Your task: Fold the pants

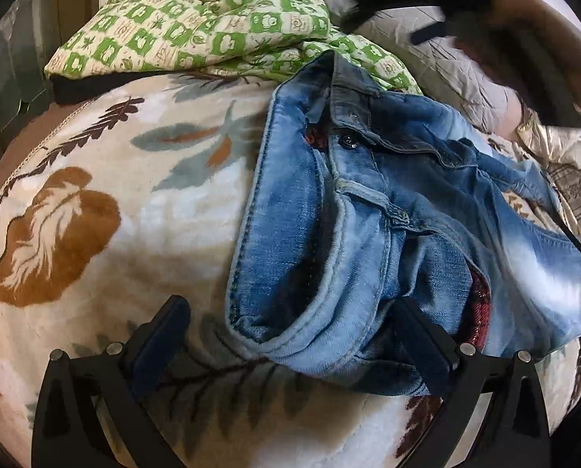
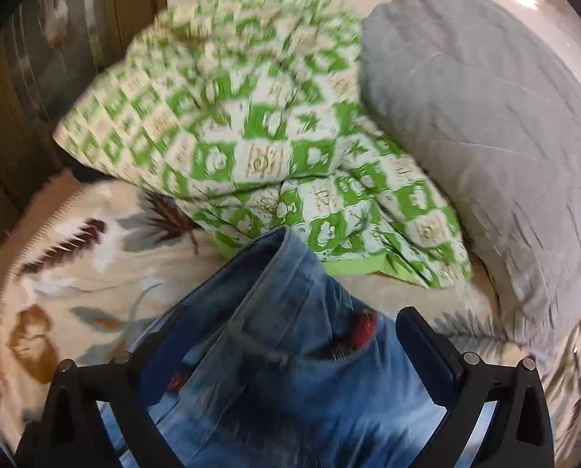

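Observation:
A pair of light blue jeans (image 1: 387,218) with a red plaid lining lies bunched on a cream leaf-print blanket (image 1: 107,202). My left gripper (image 1: 294,335) is open, its fingers on either side of the rolled hem nearest the camera. In the right wrist view the jeans (image 2: 282,355) fill the gap between the fingers of my right gripper (image 2: 290,351), whose jaws stand wide apart above or around the cloth. The view is blurred. The right gripper and hand also show as a dark shape at the top right of the left wrist view (image 1: 465,4).
A green and white checked quilt (image 2: 251,132) is piled behind the jeans. A grey pillow (image 2: 485,124) leans to its right. A dark wooden bed frame (image 2: 25,117) borders the left. Crumpled pale cloth (image 1: 551,140) lies at the right.

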A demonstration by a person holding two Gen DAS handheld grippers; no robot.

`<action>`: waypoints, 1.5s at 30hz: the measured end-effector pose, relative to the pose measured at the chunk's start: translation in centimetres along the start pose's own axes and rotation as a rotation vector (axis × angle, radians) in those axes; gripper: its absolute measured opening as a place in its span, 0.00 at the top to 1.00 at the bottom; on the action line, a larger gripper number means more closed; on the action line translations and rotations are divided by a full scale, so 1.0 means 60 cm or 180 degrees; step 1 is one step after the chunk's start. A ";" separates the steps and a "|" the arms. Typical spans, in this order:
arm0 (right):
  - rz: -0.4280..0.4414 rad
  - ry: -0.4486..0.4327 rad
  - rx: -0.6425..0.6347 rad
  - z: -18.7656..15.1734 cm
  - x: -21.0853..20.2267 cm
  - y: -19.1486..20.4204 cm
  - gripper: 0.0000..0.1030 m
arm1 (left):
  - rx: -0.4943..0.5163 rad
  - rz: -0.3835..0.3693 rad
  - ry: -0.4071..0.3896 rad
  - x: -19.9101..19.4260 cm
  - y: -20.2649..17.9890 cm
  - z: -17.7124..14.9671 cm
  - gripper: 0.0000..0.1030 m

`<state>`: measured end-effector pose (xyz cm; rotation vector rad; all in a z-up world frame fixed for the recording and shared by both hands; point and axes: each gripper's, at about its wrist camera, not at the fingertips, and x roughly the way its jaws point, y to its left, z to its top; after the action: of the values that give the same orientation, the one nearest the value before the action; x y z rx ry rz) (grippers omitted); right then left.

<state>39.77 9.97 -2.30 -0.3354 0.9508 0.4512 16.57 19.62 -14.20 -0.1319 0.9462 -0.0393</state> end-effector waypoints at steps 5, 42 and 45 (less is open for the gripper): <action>-0.0303 0.0213 -0.0088 0.032 0.073 0.016 0.00 | 0.0101 -0.0021 -0.0108 -0.001 0.000 -0.002 0.00; -0.0300 0.0113 -0.0560 0.054 0.011 0.174 0.59 | -0.0680 -0.0072 -0.0487 -0.151 0.134 -0.075 0.06; -0.0313 -0.0019 -0.0523 0.034 0.001 0.152 0.00 | -0.0789 -0.0077 -0.0490 -0.157 0.153 -0.078 0.06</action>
<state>36.59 18.72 -1.98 -0.5271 0.8894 0.4407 7.05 29.12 -10.53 -0.3704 0.7931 0.0654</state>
